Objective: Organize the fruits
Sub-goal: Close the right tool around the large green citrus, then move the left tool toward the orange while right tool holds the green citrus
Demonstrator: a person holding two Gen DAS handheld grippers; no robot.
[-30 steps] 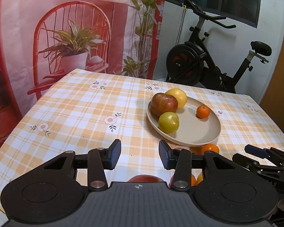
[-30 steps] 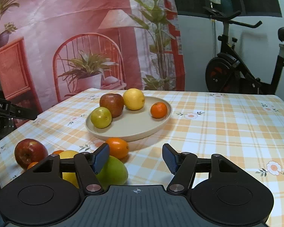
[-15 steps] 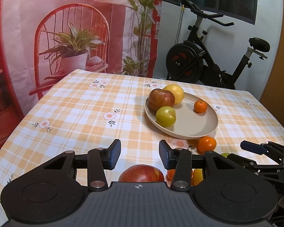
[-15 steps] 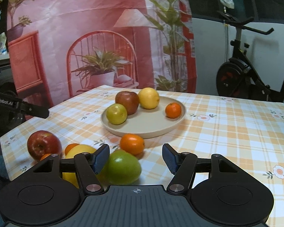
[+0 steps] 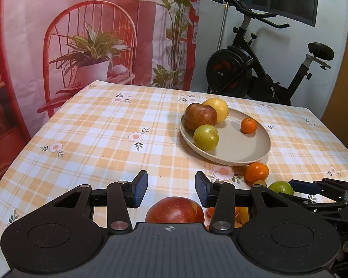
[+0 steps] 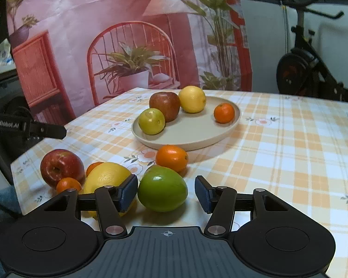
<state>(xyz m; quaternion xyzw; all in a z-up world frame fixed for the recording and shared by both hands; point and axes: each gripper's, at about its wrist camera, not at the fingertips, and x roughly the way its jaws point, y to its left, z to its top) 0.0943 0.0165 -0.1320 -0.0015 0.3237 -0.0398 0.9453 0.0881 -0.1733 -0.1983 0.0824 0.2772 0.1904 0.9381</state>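
A beige plate (image 5: pixel 239 148) (image 6: pixel 197 136) holds a dark red apple (image 5: pixel 200 116), a yellow lemon (image 5: pixel 217 108), a yellow-green apple (image 5: pixel 205 137) and a small mandarin (image 5: pixel 248 125). Loose fruit lies near the table's front: a red apple (image 5: pixel 175 209) (image 6: pixel 61 166), an orange (image 5: pixel 257 172) (image 6: pixel 171 158), a green apple (image 5: pixel 280 187) (image 6: pixel 162 191), a lemon (image 6: pixel 106 177) and small mandarins (image 6: pixel 68 184). My left gripper (image 5: pixel 171 191) is open, just above the red apple. My right gripper (image 6: pixel 165 193) is open with the green apple between its jaws, not clamped.
The table has an orange checked cloth (image 5: pixel 99 139). An exercise bike (image 5: pixel 262 69) stands behind its far edge. A printed backdrop with a chair and plant (image 5: pixel 90 53) hangs at the back left. The other gripper shows at the left edge of the right wrist view (image 6: pixel 27 128).
Both grippers have pulled back towards the table's front edge. The red apple has come into view under the left gripper. The green apple now sits between the right jaws.
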